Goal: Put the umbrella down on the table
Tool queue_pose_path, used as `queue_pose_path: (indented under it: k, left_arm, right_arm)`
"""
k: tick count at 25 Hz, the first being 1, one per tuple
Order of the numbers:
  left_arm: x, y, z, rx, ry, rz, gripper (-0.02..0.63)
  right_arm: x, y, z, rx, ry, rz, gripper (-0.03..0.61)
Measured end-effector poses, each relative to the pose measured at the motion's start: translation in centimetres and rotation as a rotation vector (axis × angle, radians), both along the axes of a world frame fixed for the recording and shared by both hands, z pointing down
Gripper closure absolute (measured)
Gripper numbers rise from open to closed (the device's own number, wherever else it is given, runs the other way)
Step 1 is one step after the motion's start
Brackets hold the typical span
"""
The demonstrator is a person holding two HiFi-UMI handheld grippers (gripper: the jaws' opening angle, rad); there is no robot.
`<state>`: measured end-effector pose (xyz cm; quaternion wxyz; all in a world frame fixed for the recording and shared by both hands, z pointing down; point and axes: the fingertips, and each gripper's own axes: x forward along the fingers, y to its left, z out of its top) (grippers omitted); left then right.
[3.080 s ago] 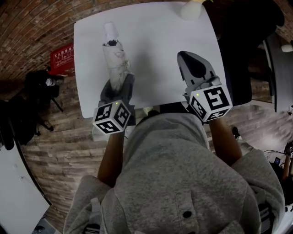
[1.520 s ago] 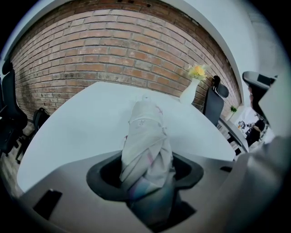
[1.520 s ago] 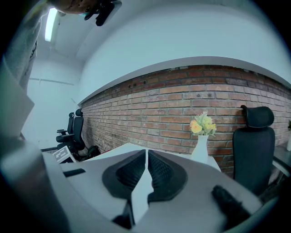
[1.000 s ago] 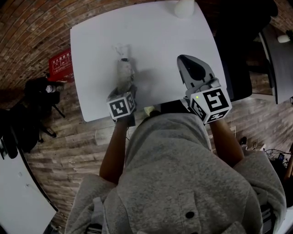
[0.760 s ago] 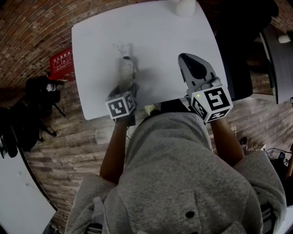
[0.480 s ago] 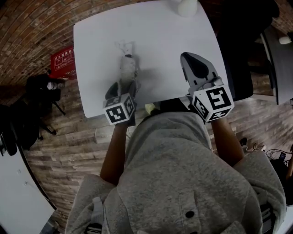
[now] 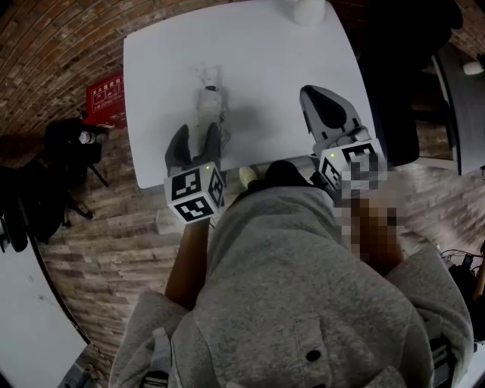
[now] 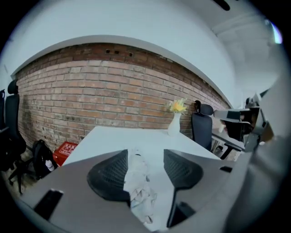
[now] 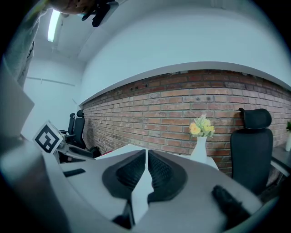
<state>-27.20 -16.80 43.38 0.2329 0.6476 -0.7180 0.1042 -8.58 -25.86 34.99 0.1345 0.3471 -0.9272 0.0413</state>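
Lying newly released on table [image 7: 288, 61]: umbrella [image 7: 208, 106]

Bare tabletop [image 7: 265, 72] right of the umbrella [image 7: 208, 106]; vase [image 7: 307, 11] at far edge, chair [image 7: 402, 91] beside.

The bench [image 7: 250, 61] has a smooth, matt white top. The umbrella [image 8: 138, 182] is pale cloth with a dull finish, creased and crumpled into soft folds. The left gripper [image 8: 145, 154] has a body of smooth matt grey plastic, and its fingers [image 8: 107, 175] carry dark, finely ribbed pads that look rubbery. The right gripper [image 9: 146, 157] looks the same, with dark ribbed fingers [image 9: 129, 173]. The marker cube [image 7: 195, 198] has flat matt faces printed black on white. The wall [image 8: 91, 100] is rough red brick and the floor [image 7: 114, 250] is worn wood planks. The vase [image 9: 200, 152] is smooth and white. The person's hooded top [image 7: 295, 303] is soft grey fleecy cloth.
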Motion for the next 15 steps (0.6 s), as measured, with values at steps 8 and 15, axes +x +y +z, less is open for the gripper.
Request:
queue_pose_path:
  k: [8, 15]
  left_arm:
    - [4.1, 1.7, -5.2, 0.108, -0.106, -0.023, 0.532]
    - [10.3, 4.0, -6.6, 0.121, -0.095, 0.017, 0.598]
  right_arm:
    - [3.3, 1.5, -0.5, 0.000, -0.011, -0.001, 0.546]
    - [8.5, 4.1, -1.0, -0.006, -0.017, -0.001, 0.546]
